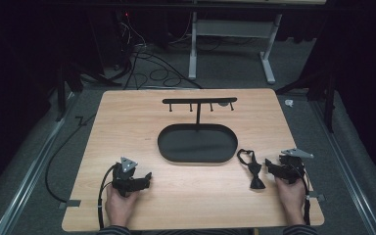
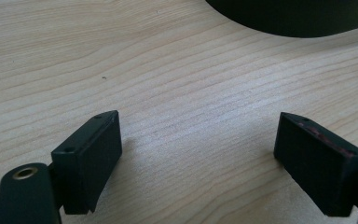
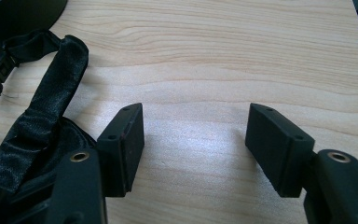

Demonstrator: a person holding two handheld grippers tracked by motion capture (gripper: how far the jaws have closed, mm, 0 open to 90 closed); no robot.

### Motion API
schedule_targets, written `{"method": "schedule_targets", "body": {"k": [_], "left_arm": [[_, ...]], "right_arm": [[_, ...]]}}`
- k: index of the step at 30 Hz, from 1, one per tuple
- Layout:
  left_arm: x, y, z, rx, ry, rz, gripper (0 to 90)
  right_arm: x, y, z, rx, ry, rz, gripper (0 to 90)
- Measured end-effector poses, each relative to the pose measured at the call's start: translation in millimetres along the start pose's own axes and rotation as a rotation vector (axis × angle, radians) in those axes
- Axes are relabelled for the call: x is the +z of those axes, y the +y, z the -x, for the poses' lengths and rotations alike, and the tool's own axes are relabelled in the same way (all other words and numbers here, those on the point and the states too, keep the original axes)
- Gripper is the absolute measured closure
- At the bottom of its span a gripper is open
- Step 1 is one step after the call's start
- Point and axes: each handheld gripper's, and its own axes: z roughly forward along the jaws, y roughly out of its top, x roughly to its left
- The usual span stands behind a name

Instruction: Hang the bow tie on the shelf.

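Both the left gripper (image 1: 148, 179) and right gripper (image 1: 269, 166) rest wide open and empty on the light wooden table (image 1: 127, 122), near its near edge. The black satin bow tie (image 1: 252, 169) lies just left of the right gripper, with bare wood between the grippers and the black oval tray (image 1: 198, 143) beyond.

On the table (image 1: 127, 117), the hook stand's tray (image 1: 197, 143) sits mid-table, the bow tie (image 1: 252, 169) near its right front.

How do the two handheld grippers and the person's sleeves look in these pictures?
The left gripper and the right gripper are both black, each topped with a grey three-cornered plate and trailing a black cable. Their jaws are flat, black, rectangular blocks with small screw holes; brass-coloured eyelets sit on the arms behind them. The person's striped sleeves are dark with lighter lines.
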Motion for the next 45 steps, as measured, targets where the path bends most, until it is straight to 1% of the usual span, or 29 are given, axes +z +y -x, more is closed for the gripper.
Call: {"method": "schedule_targets", "body": {"k": [11,16,19,21,22,23,26,28,30,34,36,38,39,42,45], "left_arm": [[0.0,0.1,0.0,0.000,0.000,0.000,15.5],[0.0,0.1,0.1,0.000,0.001,0.000,15.6],[-0.1,0.0,0.2,-0.001,0.002,0.000,15.6],[-0.2,-0.1,0.2,-0.002,0.002,0.000,15.7],[-0.2,-0.1,0.1,-0.002,0.002,0.000,15.7],[-0.2,-0.1,0.1,-0.002,0.002,0.000,15.7],[-0.2,-0.1,0.1,-0.002,0.002,0.000,15.7],[-0.2,-0.1,0.2,-0.002,0.002,0.000,15.7],[-0.3,-0.1,0.1,0.000,0.001,-0.001,15.7],[-0.4,-0.2,0.1,-0.001,0.002,-0.001,15.8],[-0.4,-0.2,0.1,-0.001,0.002,0.000,15.8],[-0.4,-0.2,0.1,-0.001,0.002,-0.001,15.8],[-0.4,-0.2,0.1,-0.001,0.002,0.000,15.8],[-0.4,-0.2,0.1,-0.001,0.002,-0.001,15.8],[-0.4,-0.2,0.1,-0.001,0.002,0.000,15.8]], "right_arm": [[-0.2,-0.1,-0.1,-0.001,0.002,0.000,39.3],[-1.5,-0.9,2.0,-0.002,0.025,0.002,39.5],[-2.2,-1.5,3.9,-0.001,0.037,0.007,43.0],[-3.9,-1.3,5.6,0.006,0.043,0.000,46.9],[-7.4,-0.9,8.1,0.032,0.052,-0.005,48.7],[-7.4,-0.9,8.1,0.032,0.052,-0.005,48.7],[-15.2,-0.7,9.6,0.041,0.062,0.025,50.8],[-20.8,-0.8,8.5,0.045,0.073,0.038,51.3],[-25.2,-1.2,7.7,0.038,0.086,0.051,52.2],[-34.0,-1.5,3.0,0.034,0.107,0.064,53.5],[-38.3,-1.4,-0.1,0.019,0.122,0.078,54.3],[-40.1,-1.1,-2.5,0.021,0.128,0.077,54.7],[-42.2,-0.4,-4.8,0.011,0.137,0.083,55.0],[-45.5,1.2,-8.3,0.014,0.155,0.090,55.6],[-45.9,4.2,-11.7,-0.004,0.177,0.092,56.1]]}}
